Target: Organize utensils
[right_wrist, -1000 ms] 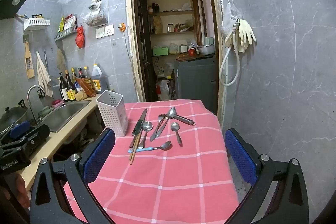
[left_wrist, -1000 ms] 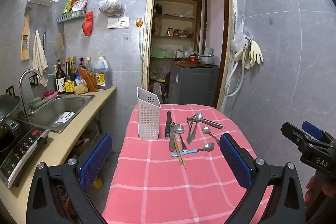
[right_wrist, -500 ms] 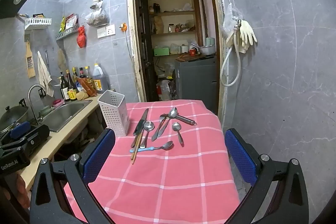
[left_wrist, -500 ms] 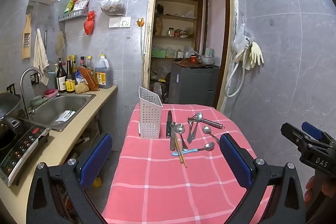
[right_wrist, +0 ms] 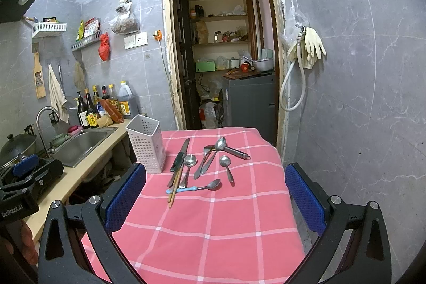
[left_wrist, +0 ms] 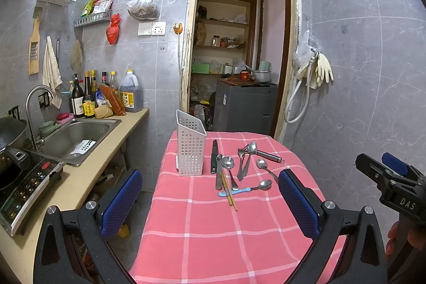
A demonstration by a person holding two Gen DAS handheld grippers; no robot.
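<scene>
utensils (right_wrist: 198, 167) lie loose in a cluster on the far half of the pink checked tablecloth (right_wrist: 213, 225), none yet in the white perforated holder (right_wrist: 146, 147) that stands upright just left of them. left gripper (left_wrist: 210, 204) and right gripper (right_wrist: 215, 201) both hang above the near end of the table, fingers spread wide, holding nothing. the step in hand looks like the first reach. a sound start would be an outlying piece: the spoon with the pale blue handle (right_wrist: 195, 186) lies nearest, though it touches the chopsticks (right_wrist: 175, 186), so pinch the handle clear of them and lift straight. readable writing: "genrobot.ai" on the left tool's body in the right view, "das" on the right tool's body in the left view.
</scene>
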